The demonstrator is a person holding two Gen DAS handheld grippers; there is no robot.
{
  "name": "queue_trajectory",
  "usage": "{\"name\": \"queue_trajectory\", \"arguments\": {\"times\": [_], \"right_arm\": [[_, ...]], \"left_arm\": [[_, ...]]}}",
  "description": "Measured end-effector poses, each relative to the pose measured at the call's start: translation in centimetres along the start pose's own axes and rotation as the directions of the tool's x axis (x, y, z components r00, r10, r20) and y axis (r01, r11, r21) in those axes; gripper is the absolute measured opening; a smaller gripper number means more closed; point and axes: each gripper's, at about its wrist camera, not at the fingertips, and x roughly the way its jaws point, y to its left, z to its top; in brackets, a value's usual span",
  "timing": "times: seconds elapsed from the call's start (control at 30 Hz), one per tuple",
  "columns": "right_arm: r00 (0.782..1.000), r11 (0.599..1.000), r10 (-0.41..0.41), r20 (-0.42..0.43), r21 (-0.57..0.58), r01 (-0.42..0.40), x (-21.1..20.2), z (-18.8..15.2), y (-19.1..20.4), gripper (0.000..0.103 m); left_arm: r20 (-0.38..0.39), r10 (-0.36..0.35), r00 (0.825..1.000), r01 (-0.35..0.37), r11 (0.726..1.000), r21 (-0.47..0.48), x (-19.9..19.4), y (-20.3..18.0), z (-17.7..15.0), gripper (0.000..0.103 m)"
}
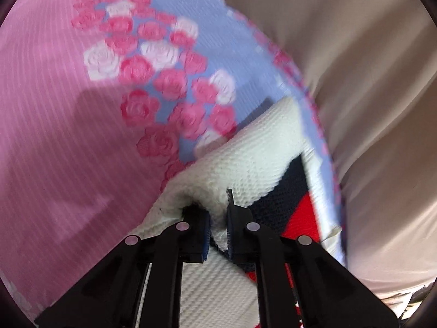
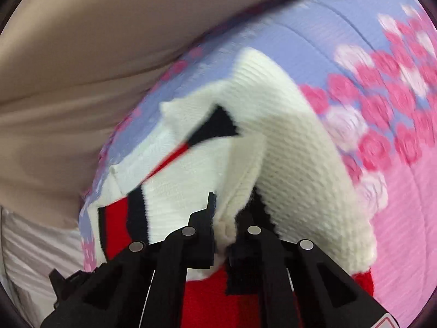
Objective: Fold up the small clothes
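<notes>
Both the left gripper (image 1: 218, 227) and right gripper (image 2: 226, 229) are clamped on the white sweater (image 2: 286, 136), which stretches ahead of their fingers across the flowered bedsheet (image 1: 68, 109) toward its edge.

So that's one knitted garment (image 1: 245, 158), cream with navy and red stripes, one rose-print bedspread (image 1: 54, 109) in pink and lavender under it, one beige sheet (image 1: 368, 82) next to that, and two sets of black tongs, left (image 1: 217, 218) and right (image 2: 226, 218), each with two fingers.
</notes>
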Motion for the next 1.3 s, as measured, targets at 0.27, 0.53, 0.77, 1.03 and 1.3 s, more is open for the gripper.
{"name": "queue_trajectory", "arguments": {"times": [0.27,0.53,0.77,1.03,1.3], "right_arm": [[0.994,0.977,-0.109,0.019,-0.182,0.111,0.6,2.8,0.2,0.006],[0.995,0.982,-0.097,0.006,-0.161,0.097,2.7,4.3,-0.1,0.005],[0.967,0.966,-0.194,0.163,-0.142,0.217,-2.2,2.9,1.9,0.019],[0.996,0.768,0.026,-0.091,-0.636,-0.078,7.6,-3.7,22.8,0.038],[0.975,0.656,-0.082,-0.209,-0.747,-0.104,17.5,-7.7,29.8,0.048]], "left_arm": [[0.008,0.058,0.998,-0.059,0.997,0.044,1.3,0.1,-0.8,0.009],[0.027,0.076,0.997,-0.078,0.992,0.103,1.6,-0.4,-1.2,0.009],[-0.004,0.011,1.000,-0.010,0.992,0.125,1.4,0.0,-0.9,0.013],[-0.040,-0.039,0.998,0.044,0.989,0.142,1.1,0.9,-0.6,0.013],[-0.076,-0.055,0.996,0.069,0.978,0.197,1.3,1.4,-0.2,0.011]]}}
